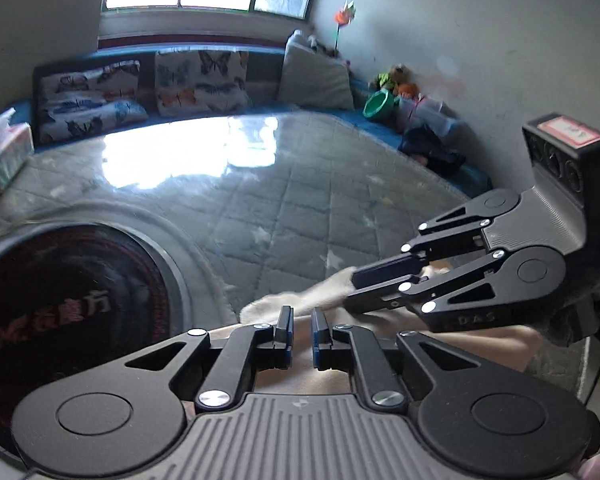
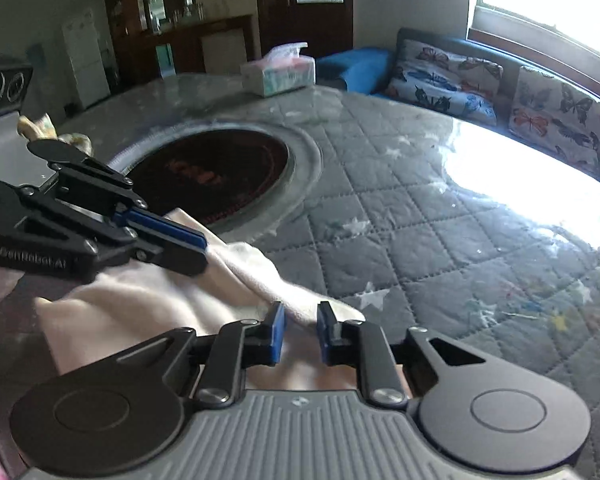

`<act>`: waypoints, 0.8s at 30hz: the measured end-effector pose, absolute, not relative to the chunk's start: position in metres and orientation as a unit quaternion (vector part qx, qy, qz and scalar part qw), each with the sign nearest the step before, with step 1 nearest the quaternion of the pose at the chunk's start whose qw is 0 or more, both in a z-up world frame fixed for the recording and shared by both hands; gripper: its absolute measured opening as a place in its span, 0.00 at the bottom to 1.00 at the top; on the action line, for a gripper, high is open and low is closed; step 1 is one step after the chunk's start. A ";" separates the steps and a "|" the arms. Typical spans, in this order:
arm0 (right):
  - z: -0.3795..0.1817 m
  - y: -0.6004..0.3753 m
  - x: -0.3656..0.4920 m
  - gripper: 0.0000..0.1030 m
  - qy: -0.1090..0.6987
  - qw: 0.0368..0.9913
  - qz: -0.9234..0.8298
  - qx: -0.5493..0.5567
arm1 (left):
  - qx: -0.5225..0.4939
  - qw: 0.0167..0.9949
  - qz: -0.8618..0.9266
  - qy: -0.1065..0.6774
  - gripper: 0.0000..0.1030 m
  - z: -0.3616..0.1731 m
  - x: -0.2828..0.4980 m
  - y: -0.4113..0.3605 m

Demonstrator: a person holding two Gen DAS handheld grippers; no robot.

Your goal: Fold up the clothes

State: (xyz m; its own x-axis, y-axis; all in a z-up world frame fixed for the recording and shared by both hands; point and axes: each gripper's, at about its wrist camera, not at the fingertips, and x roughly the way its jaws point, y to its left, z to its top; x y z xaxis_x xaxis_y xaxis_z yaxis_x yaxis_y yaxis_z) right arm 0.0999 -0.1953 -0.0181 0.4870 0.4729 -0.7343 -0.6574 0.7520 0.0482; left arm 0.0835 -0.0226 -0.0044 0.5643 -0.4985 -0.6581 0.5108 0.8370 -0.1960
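Both pairs of jaws stand a little apart in their own views. Seen from the left wrist, the left gripper [image 1: 302,334] hangs with a narrow gap over a pale cream garment [image 1: 300,300] at the near edge of the table [image 1: 300,208], and I cannot tell whether cloth sits between the fingers; the right gripper [image 1: 384,276] comes in from the right, its fingers nearly together over the same cloth. From the right wrist, the right gripper's own fingers show a clear gap, with a ridge of the garment running up to them, though a pinch is not certain; the left gripper reaches in from the left, its blue-padded fingers close together on a fold of cloth. My guess is a fold is being gathered or laid, but whether opening or finishing I cannot say; any next move calls for a sure hold on matching edges. A grey quilted cover under clear sheeting tops the table, with a round dark cooktop [image 2: 208,172] inset, a tissue pack [image 2: 278,72] at the far edge, and butterfly cushions [image 1: 200,80] beneath a window.
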 end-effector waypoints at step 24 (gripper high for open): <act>-0.009 -0.295 0.057 0.19 0.386 0.890 0.233 -0.065 | 0.005 0.884 -0.262 0.387 0.10 -0.015 0.098 -0.024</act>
